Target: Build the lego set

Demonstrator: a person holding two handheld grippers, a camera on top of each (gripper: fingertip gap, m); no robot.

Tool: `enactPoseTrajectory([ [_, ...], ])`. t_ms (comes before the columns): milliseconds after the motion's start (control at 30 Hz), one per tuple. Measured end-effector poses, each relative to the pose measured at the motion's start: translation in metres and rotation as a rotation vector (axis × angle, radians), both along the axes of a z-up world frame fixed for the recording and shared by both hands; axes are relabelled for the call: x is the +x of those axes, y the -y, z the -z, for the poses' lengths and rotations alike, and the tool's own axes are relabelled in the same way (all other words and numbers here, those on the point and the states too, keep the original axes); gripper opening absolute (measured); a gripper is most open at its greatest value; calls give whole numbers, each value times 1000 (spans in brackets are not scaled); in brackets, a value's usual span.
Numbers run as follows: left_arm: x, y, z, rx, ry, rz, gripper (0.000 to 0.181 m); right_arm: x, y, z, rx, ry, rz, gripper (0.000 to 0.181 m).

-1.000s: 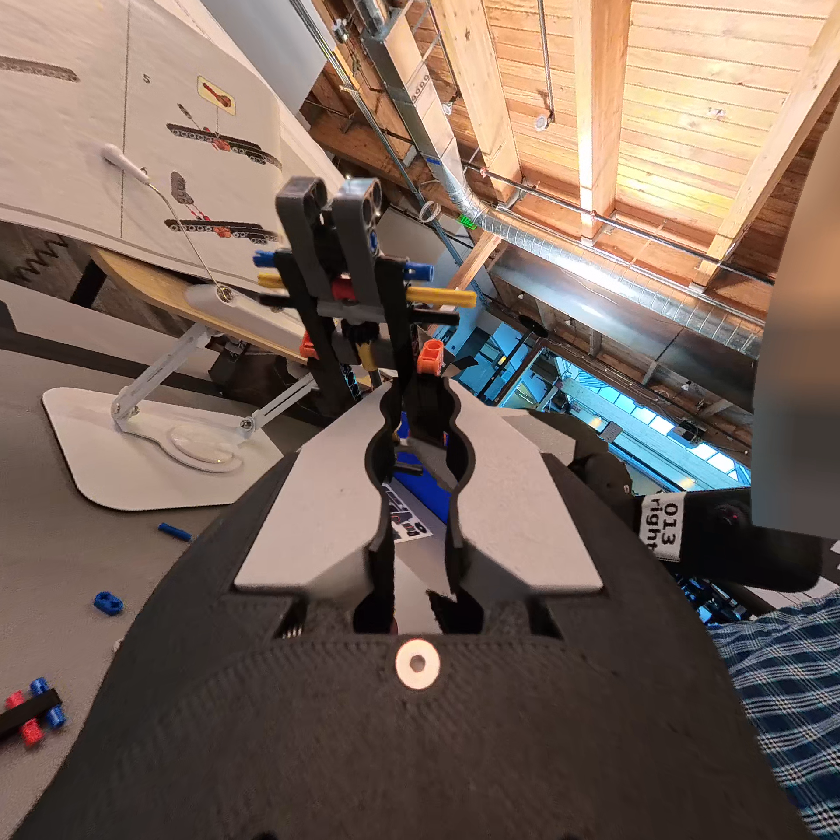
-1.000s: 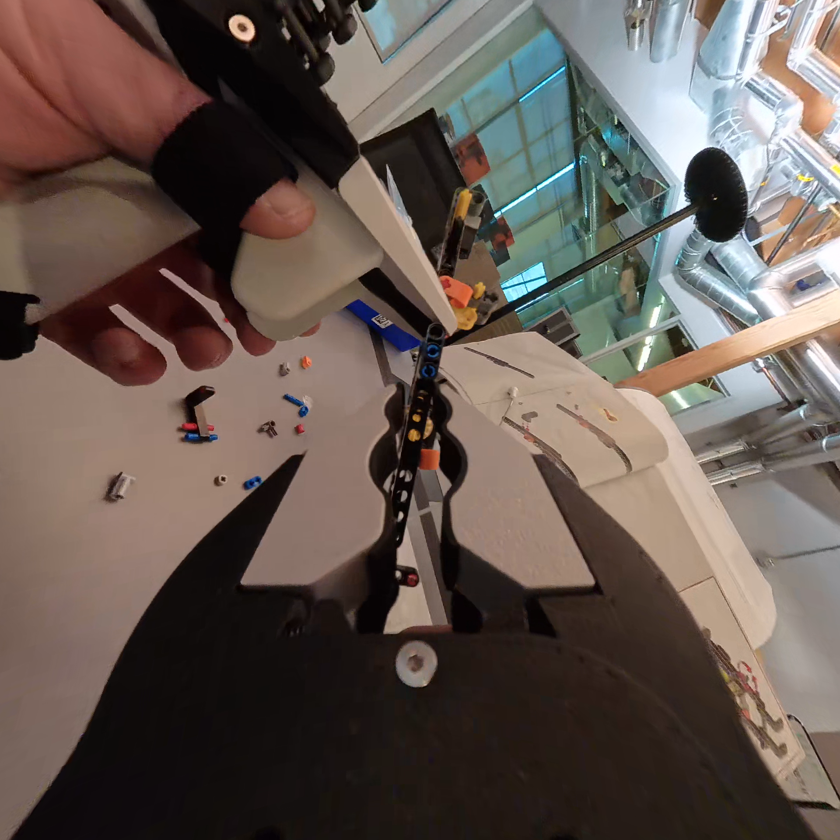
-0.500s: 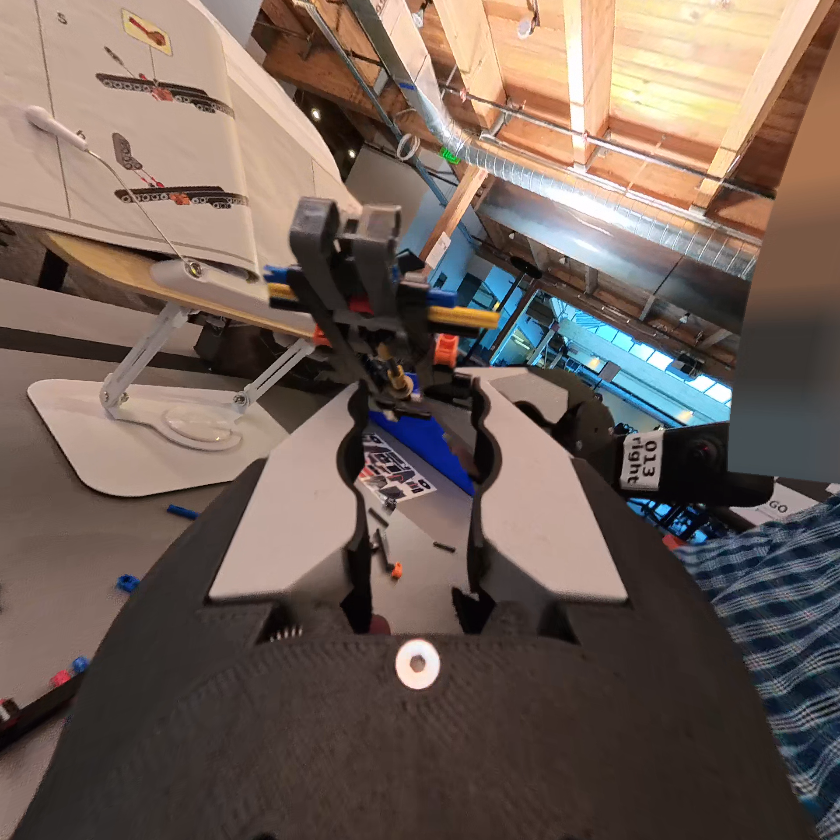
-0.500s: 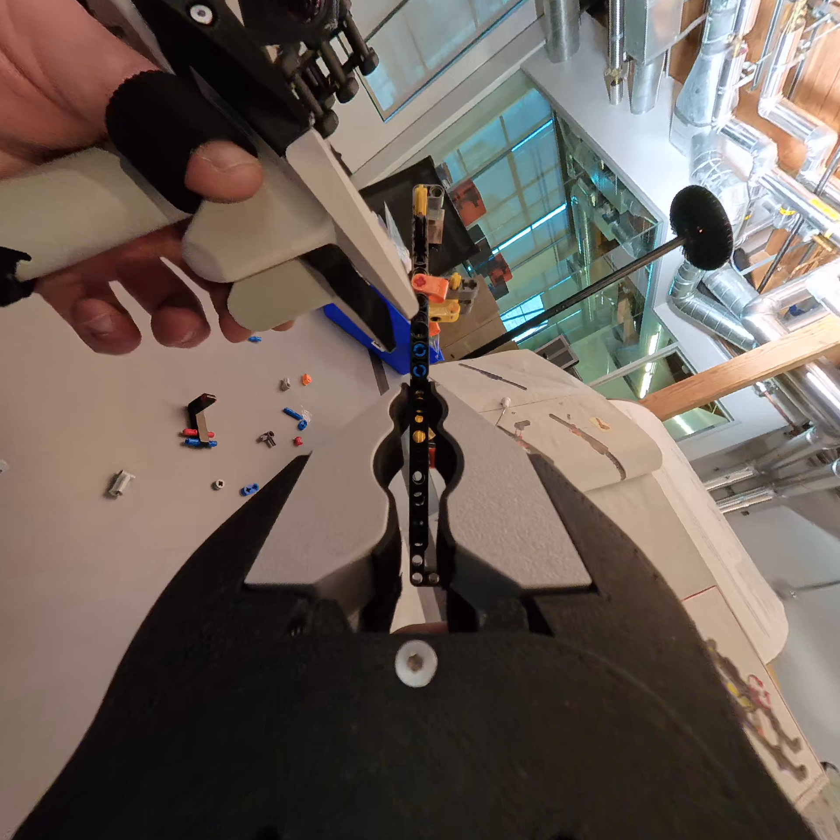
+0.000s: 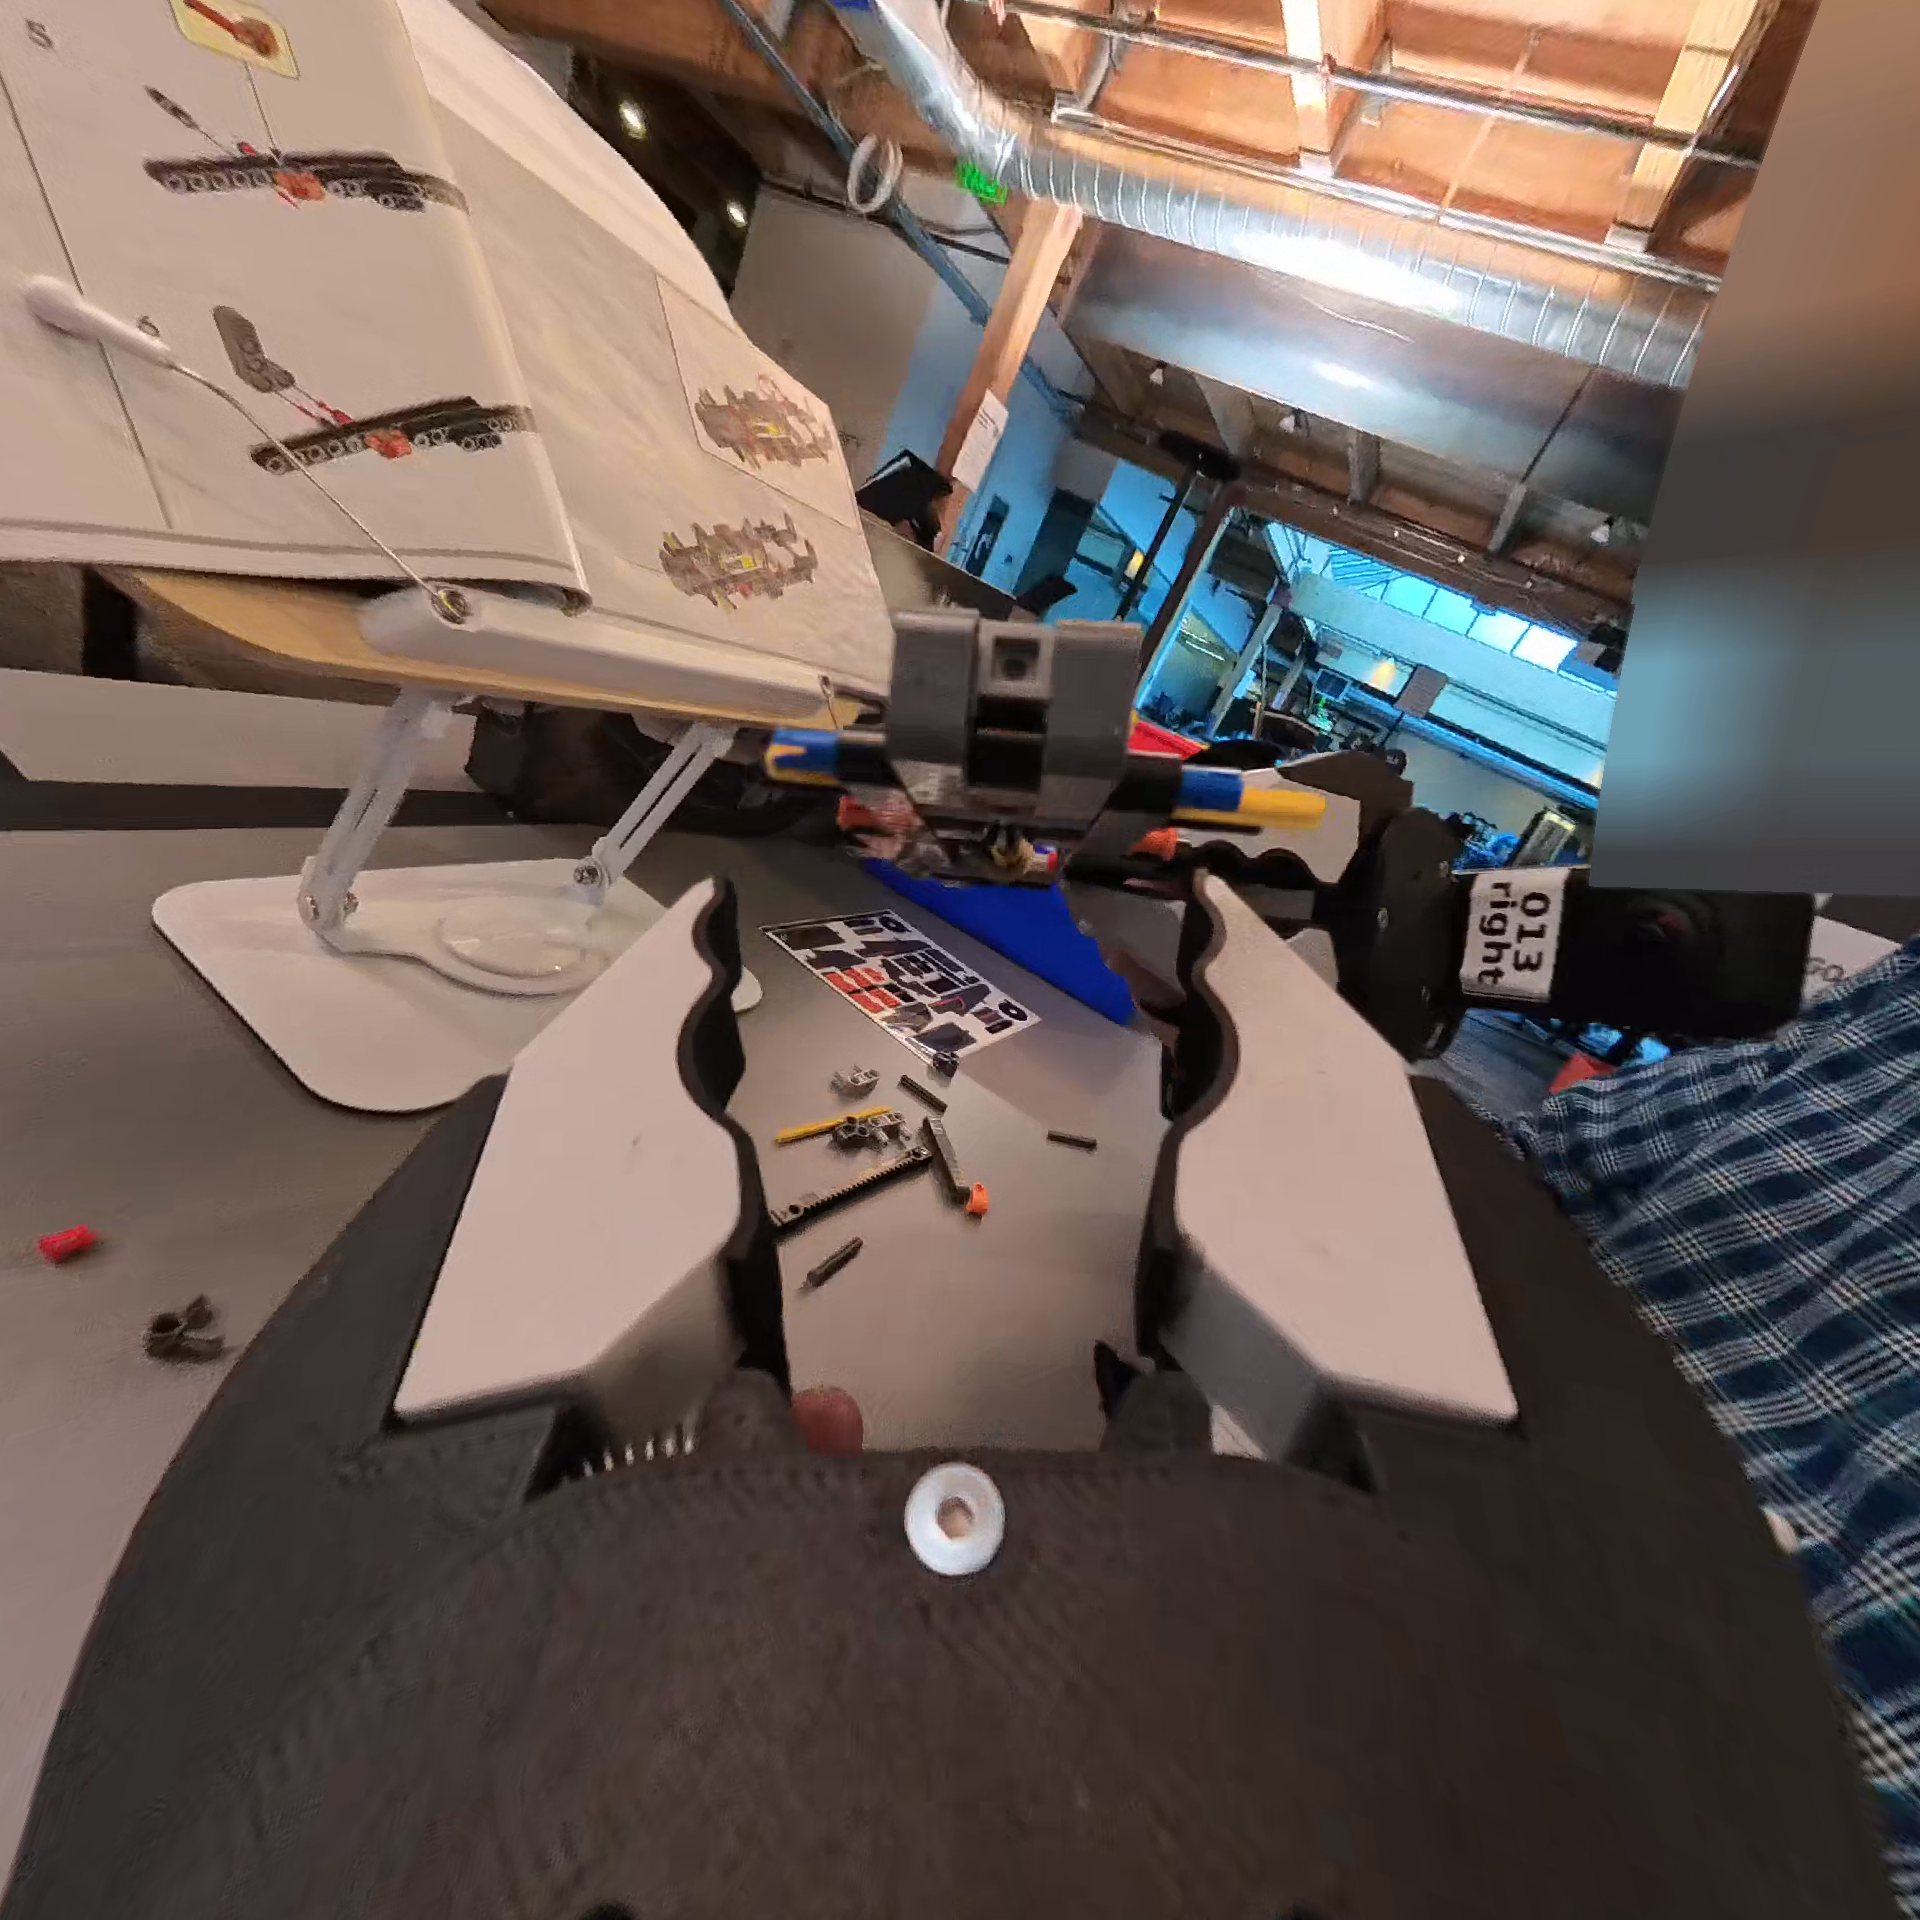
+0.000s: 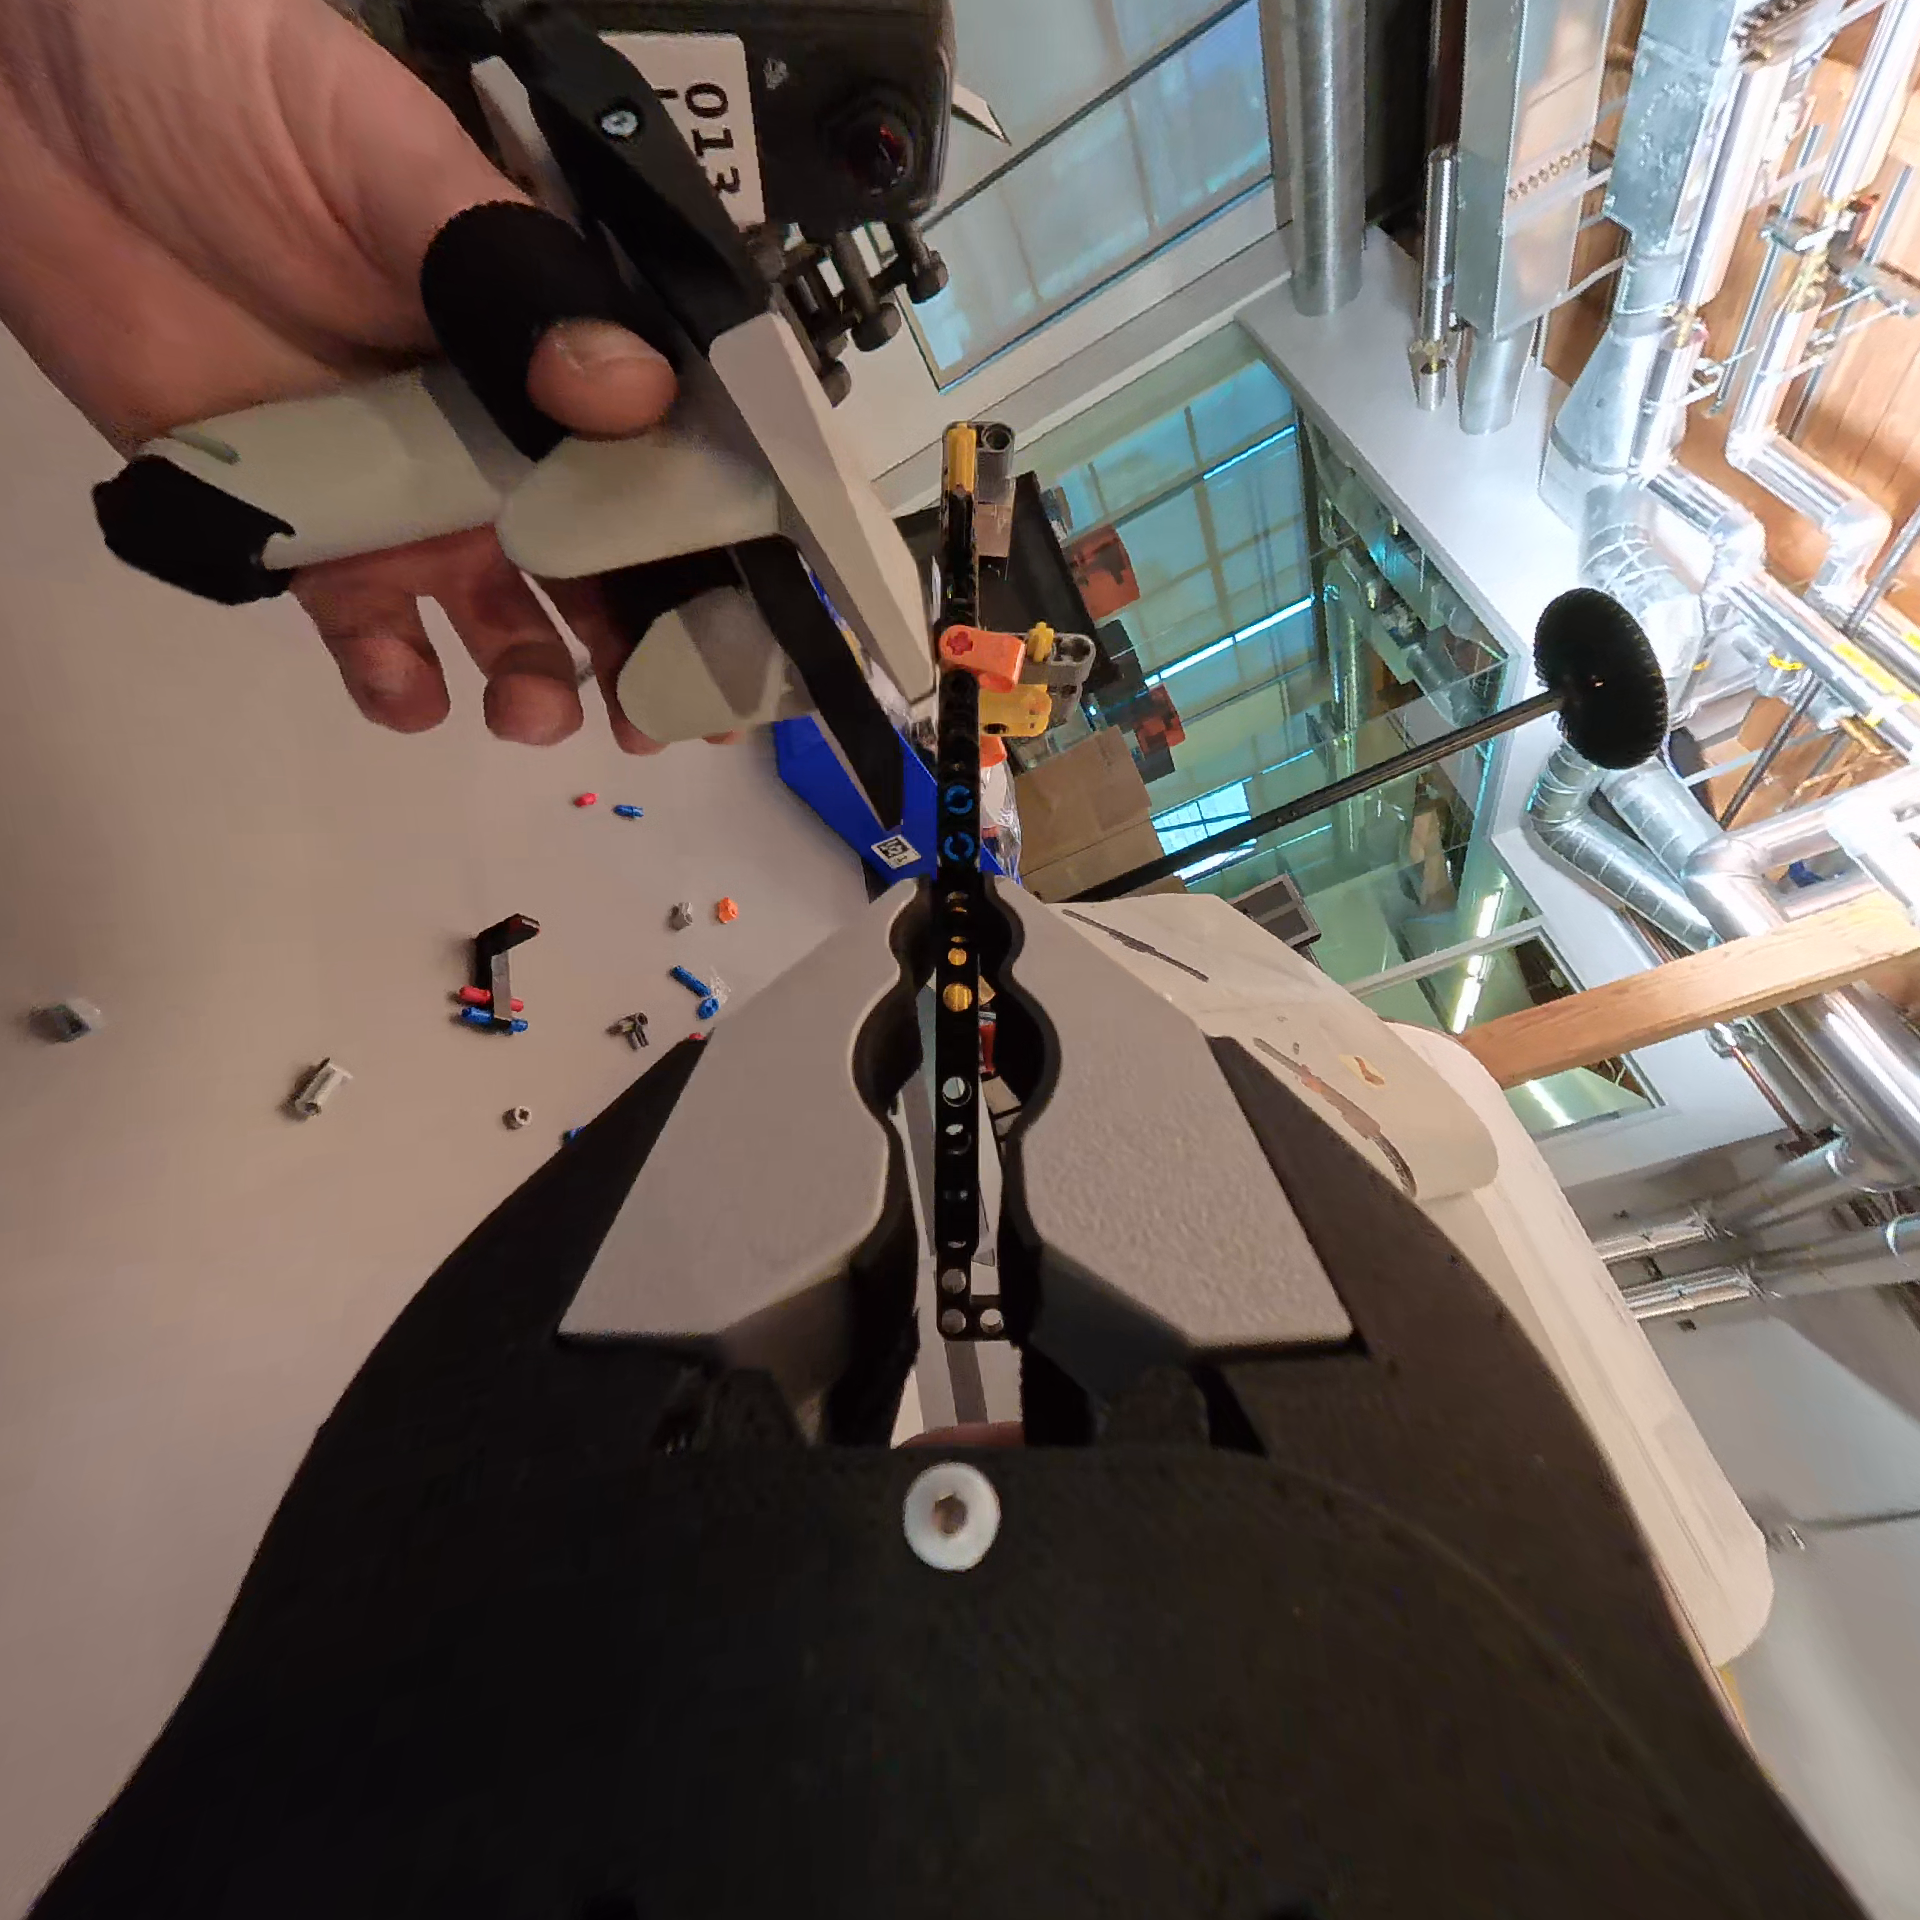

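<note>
The lego assembly [image 6: 958, 790] is a long black beam with blue pins, orange and yellow connectors and grey parts at its far end. My right gripper [image 6: 958, 899] is shut on the beam and holds it up in the air. A long black axle with a black gear [image 6: 1600, 691] sticks out to the right. In the left wrist view the assembly [image 5: 1003, 727] hangs just beyond my left gripper [image 5: 961, 894], which is wide open and empty. The left gripper [image 6: 904, 753], held by a hand, sits close beside the beam without gripping it.
An open instruction booklet [image 5: 312, 312] rests on a white stand [image 5: 312, 987] at the left. A sticker sheet [image 5: 899, 977], a blue part [image 5: 997, 925] and loose pieces [image 5: 883, 1143] lie on the grey table. More loose pieces [image 6: 499, 987] show in the right wrist view. A plaid sleeve [image 5: 1714, 1247] is at the right.
My left gripper has opened wide and let go of the assembly, and has tilted down toward the table. My right gripper has stayed shut on the black beam, which now points straight ahead.
</note>
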State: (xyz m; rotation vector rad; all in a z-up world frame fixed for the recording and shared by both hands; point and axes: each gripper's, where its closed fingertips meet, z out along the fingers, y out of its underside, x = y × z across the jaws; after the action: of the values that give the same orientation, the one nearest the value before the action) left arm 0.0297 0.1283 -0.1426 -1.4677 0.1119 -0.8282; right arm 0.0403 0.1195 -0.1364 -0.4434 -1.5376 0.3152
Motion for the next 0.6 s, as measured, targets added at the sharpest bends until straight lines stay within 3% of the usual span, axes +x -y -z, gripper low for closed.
enactPoseTrajectory([
  [167,6,2,-5,50,-110,-8,79,7,-2,2,22,23,-42,3],
  [333,7,-1,-8,86,-84,-29,63,12,-3,7,25,22,-57,4],
  [600,4,-4,-5,117,-85,-42,62,15,-10,11,8,9,-63,4],
])
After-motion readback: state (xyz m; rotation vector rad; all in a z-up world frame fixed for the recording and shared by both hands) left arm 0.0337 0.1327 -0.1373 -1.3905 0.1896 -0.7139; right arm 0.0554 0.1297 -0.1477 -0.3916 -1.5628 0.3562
